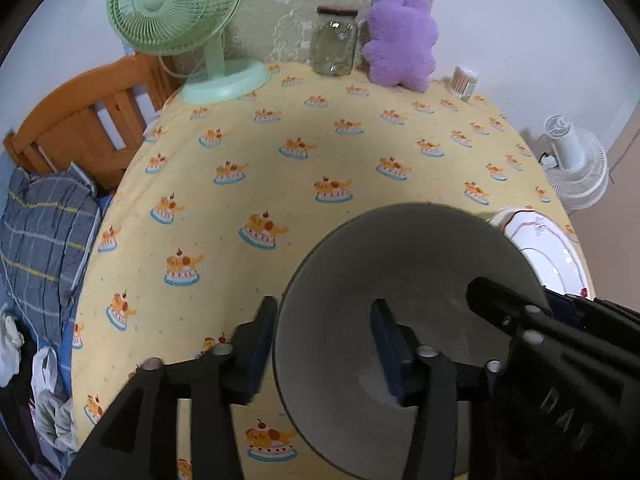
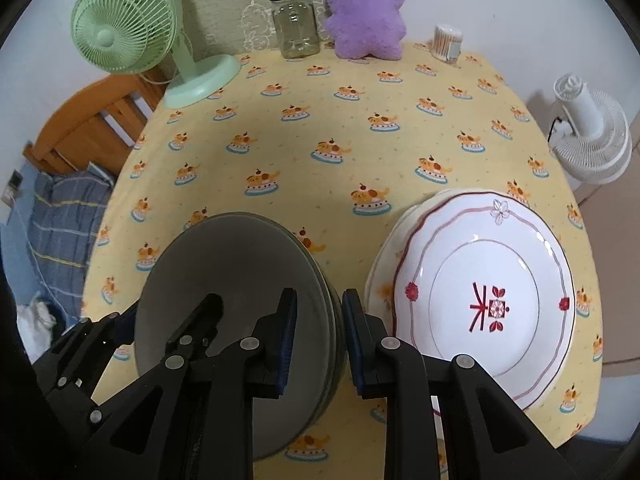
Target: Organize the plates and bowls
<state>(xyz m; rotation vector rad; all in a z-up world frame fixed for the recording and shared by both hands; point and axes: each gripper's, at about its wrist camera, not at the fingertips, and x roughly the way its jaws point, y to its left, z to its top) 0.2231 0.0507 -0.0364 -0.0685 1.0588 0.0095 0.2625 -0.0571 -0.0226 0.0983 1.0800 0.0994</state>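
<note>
Both grippers' fingers (image 1: 266, 344) (image 2: 290, 340) parted.

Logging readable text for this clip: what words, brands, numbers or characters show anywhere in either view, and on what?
"DAS": raised letters on the right tongs' black housing, left wrist view; more letters may be cut off.
Red Chinese-style character, partly a flower motif, at the white plate's centre; I cannot name it with confidence.
Glass jar, cotton swab container, green fan: no legible text.

green fan (image 2: 120, 36), glass jar (image 2: 295, 26), purple plush (image 2: 362, 16); white fan (image 2: 592, 136)
</note>
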